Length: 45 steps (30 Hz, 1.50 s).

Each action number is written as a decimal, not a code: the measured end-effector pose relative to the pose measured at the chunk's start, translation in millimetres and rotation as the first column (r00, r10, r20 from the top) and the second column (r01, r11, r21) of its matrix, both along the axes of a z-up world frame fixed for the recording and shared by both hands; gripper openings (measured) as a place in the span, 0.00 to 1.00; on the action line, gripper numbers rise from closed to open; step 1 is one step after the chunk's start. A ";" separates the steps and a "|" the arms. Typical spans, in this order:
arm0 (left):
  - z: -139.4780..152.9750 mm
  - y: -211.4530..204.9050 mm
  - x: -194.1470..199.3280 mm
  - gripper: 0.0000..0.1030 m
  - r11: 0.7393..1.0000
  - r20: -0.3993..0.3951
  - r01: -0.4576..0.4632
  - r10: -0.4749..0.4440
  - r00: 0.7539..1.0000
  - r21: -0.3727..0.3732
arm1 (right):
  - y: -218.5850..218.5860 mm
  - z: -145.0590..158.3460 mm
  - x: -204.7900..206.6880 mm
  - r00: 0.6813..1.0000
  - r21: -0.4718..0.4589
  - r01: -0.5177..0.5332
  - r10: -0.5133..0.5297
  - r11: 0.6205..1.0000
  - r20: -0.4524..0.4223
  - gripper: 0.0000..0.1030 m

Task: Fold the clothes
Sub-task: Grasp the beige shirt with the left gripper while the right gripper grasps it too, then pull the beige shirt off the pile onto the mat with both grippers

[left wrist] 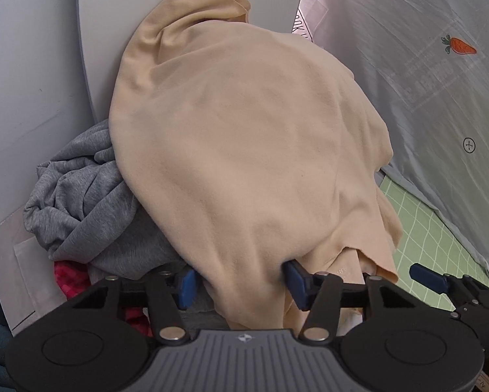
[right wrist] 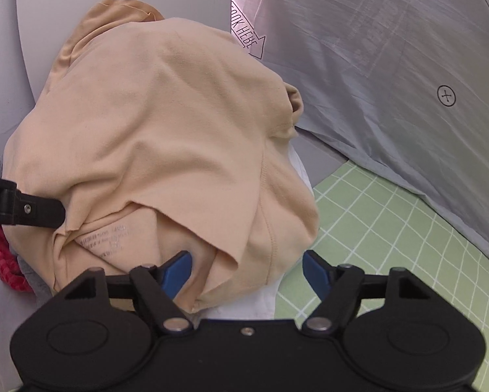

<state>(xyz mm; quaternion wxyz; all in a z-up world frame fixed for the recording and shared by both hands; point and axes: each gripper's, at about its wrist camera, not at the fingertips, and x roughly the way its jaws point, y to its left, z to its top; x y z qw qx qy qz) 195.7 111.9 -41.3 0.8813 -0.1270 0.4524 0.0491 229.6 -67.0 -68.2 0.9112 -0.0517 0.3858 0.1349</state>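
A beige shirt (left wrist: pixel 244 137) lies heaped on top of a pile of clothes; it also fills the right wrist view (right wrist: pixel 166 137). My left gripper (left wrist: pixel 241 282) is open, its blue pads (left wrist: pixel 187 285) on either side of the shirt's near hem. My right gripper (right wrist: pixel 247 272) is open too, its blue pads (right wrist: pixel 177 272) astride the shirt's lower right edge. The right gripper's finger (left wrist: pixel 429 277) shows at the right of the left wrist view. The left gripper's finger (right wrist: pixel 22 209) reaches in from the left of the right wrist view.
A grey garment (left wrist: pixel 91 202) and a red patterned cloth (left wrist: pixel 71 277) lie under the shirt at the left. A white garment (right wrist: pixel 293 196) lies beneath it. A grey pillow with a carrot print (right wrist: pixel 391 65) leans at the right. A green checked sheet (right wrist: pixel 391 228) covers the bed.
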 end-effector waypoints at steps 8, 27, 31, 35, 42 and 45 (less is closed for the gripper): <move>2.9 -4.9 -1.3 0.29 1.000 -0.006 -0.006 0.006 1.000 -0.005 | 2.1 -0.8 -11.5 0.999 0.020 -0.007 0.006 1.000 0.052 0.04; 33.6 -22.5 -58.8 0.20 0.997 0.076 0.075 -0.073 0.994 -0.019 | -59.4 37.7 -81.2 0.967 -0.042 0.180 -0.169 0.983 0.192 0.03; 34.2 -44.5 -80.8 0.20 0.993 0.069 0.118 -0.116 0.991 -0.031 | -80.8 41.0 -105.3 0.956 -0.043 0.232 -0.220 0.972 0.196 0.03; 31.8 -69.8 -103.2 0.20 0.985 0.058 0.168 -0.166 0.984 -0.038 | -108.6 40.6 -129.9 0.944 -0.034 0.288 -0.277 0.957 0.177 0.03; 22.7 -125.7 -144.8 0.20 0.967 0.006 0.250 -0.250 0.968 -0.038 | -161.5 39.8 -181.8 0.926 -0.044 0.360 -0.351 0.932 0.141 0.03; 17.7 -150.7 -163.4 0.20 0.960 -0.027 0.274 -0.276 0.961 -0.053 | -185.3 41.1 -205.3 0.920 -0.051 0.380 -0.371 0.924 0.125 0.03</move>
